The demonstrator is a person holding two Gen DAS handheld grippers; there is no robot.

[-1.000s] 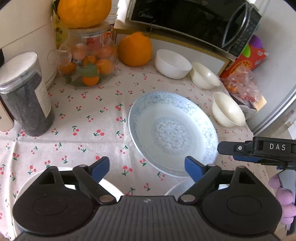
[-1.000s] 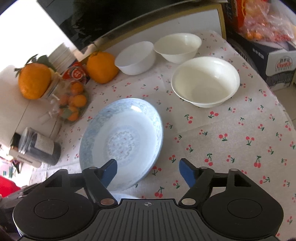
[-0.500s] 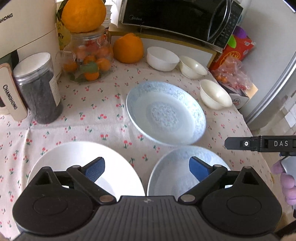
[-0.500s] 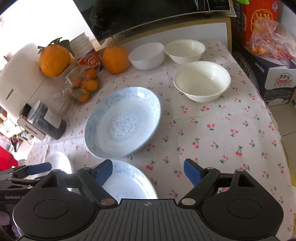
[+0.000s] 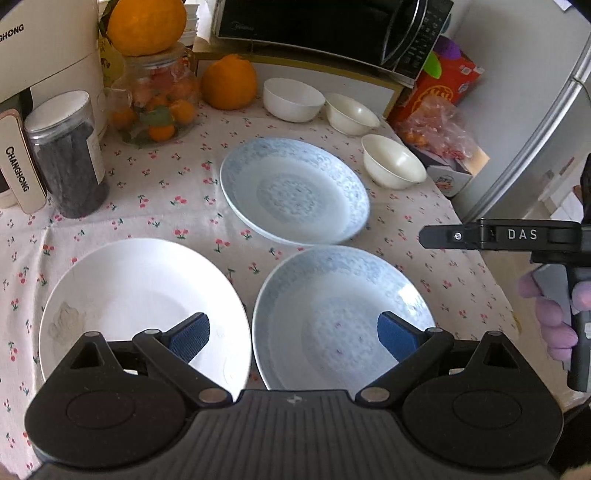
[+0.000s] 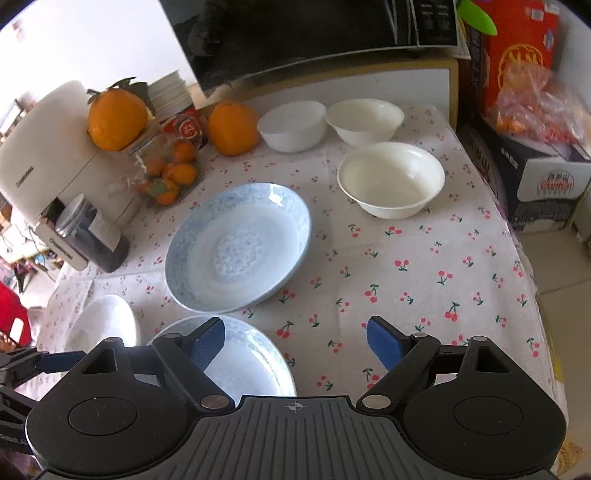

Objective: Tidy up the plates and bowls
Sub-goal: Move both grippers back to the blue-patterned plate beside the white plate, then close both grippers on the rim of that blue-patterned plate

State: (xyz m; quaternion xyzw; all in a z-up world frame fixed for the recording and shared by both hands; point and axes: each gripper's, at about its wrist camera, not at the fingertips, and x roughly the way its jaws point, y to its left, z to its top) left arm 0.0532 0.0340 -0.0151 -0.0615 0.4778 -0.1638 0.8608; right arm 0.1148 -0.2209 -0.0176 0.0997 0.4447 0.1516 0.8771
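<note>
**Count of items on my table**

I count three plates: two blue-patterned plates [image 5: 295, 192] [image 5: 343, 317] and one plain white plate [image 5: 140, 295]. I count three white bowls [image 5: 293, 99] [image 5: 351, 112] [image 5: 393, 160]. Two large oranges [image 5: 229, 81] [image 5: 142, 22] stand apart from one glass jar of small fruit [image 5: 159, 99]. One dark-filled canister [image 5: 68, 155] and one microwave [image 5: 325, 26] complete my tally.

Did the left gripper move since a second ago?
Yes. The left gripper backed away from the black microwave: that now looks smaller, and a plain white plate and a second blue patterned plate show beneath it.
</note>
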